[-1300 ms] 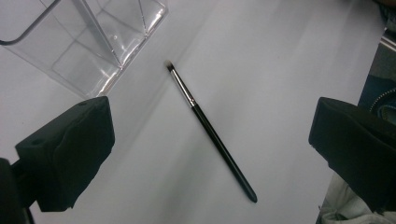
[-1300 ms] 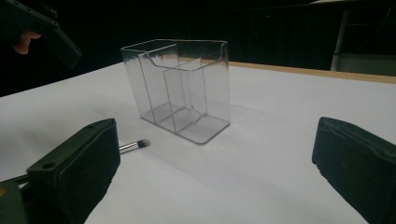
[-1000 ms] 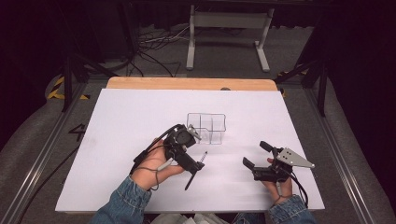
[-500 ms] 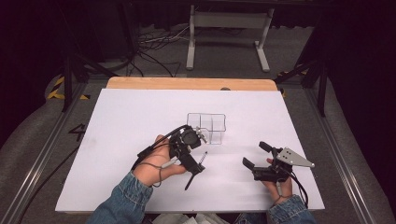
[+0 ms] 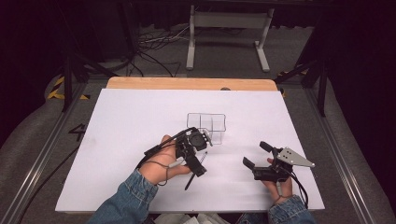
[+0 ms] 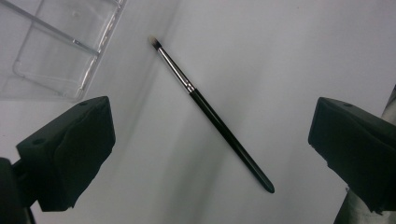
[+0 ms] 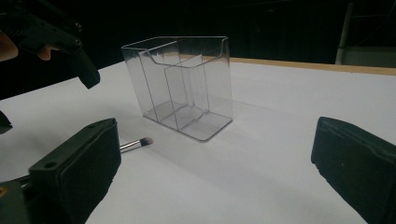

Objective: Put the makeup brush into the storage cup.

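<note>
Below the wide-open left tool (image 6: 210, 135), a slim black brush (image 6: 212, 116) with a pale tip lies flat.

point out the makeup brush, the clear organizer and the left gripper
makeup brush (image 6: 212, 114), left gripper view, middle of its black handle
clear organizer (image 7: 187, 88), right gripper view, its front wall
left gripper (image 6: 210, 154), left gripper view, midway between its open jaws
</note>
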Demonstrator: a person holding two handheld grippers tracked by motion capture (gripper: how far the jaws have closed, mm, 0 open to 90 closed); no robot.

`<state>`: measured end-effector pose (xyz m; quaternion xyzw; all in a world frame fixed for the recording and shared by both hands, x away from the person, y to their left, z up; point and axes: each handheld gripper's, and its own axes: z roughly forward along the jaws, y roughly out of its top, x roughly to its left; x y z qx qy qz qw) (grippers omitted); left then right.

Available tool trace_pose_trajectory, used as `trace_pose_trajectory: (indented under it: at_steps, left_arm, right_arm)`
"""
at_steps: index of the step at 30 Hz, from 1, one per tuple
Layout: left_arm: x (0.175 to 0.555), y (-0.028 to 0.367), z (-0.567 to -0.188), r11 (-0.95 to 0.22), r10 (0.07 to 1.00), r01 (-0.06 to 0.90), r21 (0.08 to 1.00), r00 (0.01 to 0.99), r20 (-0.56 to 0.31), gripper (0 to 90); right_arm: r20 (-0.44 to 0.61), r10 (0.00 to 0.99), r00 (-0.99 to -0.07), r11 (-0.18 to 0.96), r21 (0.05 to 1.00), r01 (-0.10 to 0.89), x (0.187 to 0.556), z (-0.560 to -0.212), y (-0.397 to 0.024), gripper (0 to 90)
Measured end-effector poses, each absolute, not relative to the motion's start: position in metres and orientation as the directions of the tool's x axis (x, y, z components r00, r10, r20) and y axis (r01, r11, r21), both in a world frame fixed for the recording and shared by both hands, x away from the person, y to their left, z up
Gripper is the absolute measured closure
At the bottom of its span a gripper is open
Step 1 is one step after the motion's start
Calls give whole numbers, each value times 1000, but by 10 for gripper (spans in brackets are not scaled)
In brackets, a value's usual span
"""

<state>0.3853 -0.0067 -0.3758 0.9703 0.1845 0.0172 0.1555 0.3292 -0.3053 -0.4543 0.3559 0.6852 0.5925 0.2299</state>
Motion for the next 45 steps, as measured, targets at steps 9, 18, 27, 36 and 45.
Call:
trace_pose_trajectory:
  at_steps: [9, 18, 27, 36, 45]
  left_arm:
    - [387, -19, -391, -915, 339, 334, 227, 941, -16, 23]
    - [388, -24, -400, -926, 321, 319, 202, 947, -22, 20]
    - [391, -21, -410, -909, 367, 365, 200, 930, -30, 54]
    - [391, -23, -418, -911, 369, 369, 185, 929, -36, 136]
    - [392, -25, -425, -904, 390, 392, 169, 920, -47, 288]
  right_arm:
    - [108, 759, -641, 45, 975, 217, 329, -454, -305, 18]
    - [112, 757, -643, 43, 975, 220, 329, -454, -305, 18]
    - [115, 758, -642, 39, 974, 221, 329, -454, -306, 18]
    - [112, 758, -642, 40, 975, 217, 329, -454, -306, 18]
    - [110, 759, -641, 45, 974, 221, 329, -454, -306, 25]
